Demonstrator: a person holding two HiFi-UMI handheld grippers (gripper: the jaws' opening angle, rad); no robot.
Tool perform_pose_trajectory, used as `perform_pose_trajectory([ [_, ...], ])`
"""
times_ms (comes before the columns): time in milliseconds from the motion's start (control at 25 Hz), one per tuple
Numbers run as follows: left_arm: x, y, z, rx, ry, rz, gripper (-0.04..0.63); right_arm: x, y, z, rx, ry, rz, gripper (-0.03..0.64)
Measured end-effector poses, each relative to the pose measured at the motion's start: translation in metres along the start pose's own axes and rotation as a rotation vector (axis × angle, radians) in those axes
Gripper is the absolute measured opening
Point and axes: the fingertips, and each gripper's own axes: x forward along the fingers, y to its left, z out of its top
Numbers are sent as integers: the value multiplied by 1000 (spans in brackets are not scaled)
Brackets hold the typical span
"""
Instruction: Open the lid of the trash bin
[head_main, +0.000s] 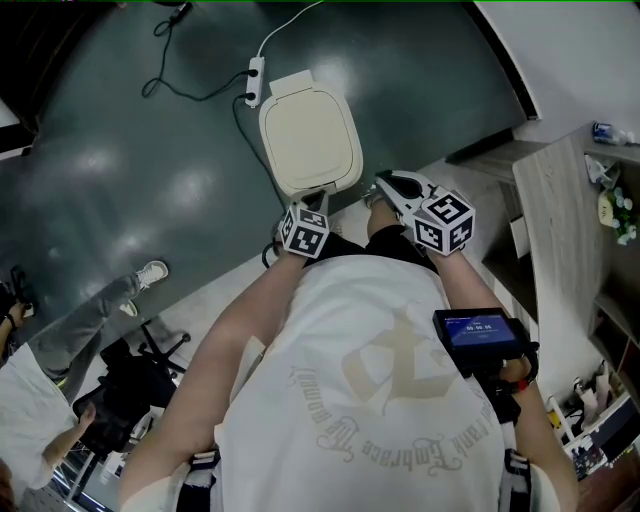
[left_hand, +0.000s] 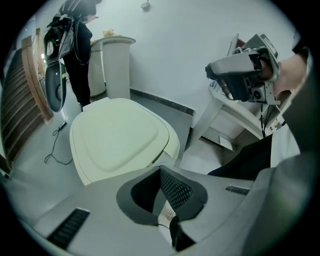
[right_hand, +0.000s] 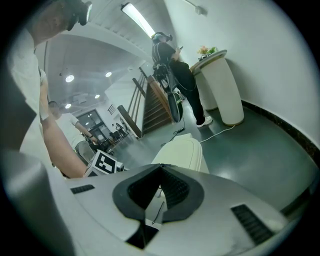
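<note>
left gripper (left_hand: 161, 171) sits just at the near edge of the trash bin (head_main: 310, 135), with the shut cream lid (left_hand: 117, 135) ahead and slightly left of my jaws, which are pressed together on nothing. right gripper (right_hand: 161, 167) hangs near the bin's near right corner, lid just beyond the tips, jaws together too, empty.

Smooth cream plastic trash bin lid (head_main: 310, 135) above a glossy dark floor (head_main: 120, 150); left gripper (left_hand: 160, 171) in matt grey, fingers (left_hand: 176, 190) ribbed black.
</note>
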Motion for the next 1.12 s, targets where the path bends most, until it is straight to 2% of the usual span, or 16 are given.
perform_pose_trajectory([
  [320,3,-2,-2,131,4,54,15,1,-1,-1,-2,4,-1,5],
  [720,4,-5,-2,133,14,50,15,-1,-4,-4,7,11,-12,5],
  [920,-5,-3,-5,122,12,44,15,2,9,-2,-2,6,-12,5],
  [1120,-4,0,-8,74,12,25,15,5,9,-2,-3,7,-16,5],
])
